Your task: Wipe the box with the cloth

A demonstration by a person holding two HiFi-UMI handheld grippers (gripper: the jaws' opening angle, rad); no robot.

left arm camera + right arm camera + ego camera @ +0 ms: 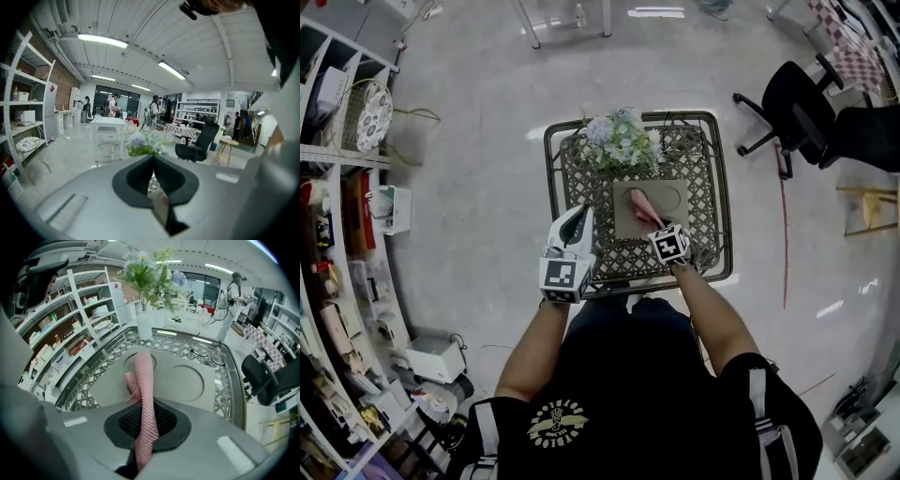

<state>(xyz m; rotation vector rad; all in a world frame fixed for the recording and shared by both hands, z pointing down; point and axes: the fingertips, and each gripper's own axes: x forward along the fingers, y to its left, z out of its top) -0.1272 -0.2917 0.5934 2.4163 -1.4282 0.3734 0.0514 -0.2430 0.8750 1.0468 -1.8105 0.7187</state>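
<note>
A flat grey-tan box [667, 200] with two round recesses lies on the lattice-top table [710, 202]. My right gripper [656, 223] is shut on a pink mesh cloth [639, 204], whose free end rests on the box's left recess. In the right gripper view the cloth [143, 376] runs from between the shut jaws out onto the box [187, 380]. My left gripper [579, 217] hovers at the table's near-left edge, beside the box, shut and holding nothing. Its own view shows the gripper [153, 174] with only a sliver of lattice past the jaws.
A vase of pale flowers [622, 139] stands on the table just behind the box, and shows as a white vase [144, 324] in the right gripper view. Shelving [337, 187] lines the left wall. Black office chairs [797, 108] stand at the far right.
</note>
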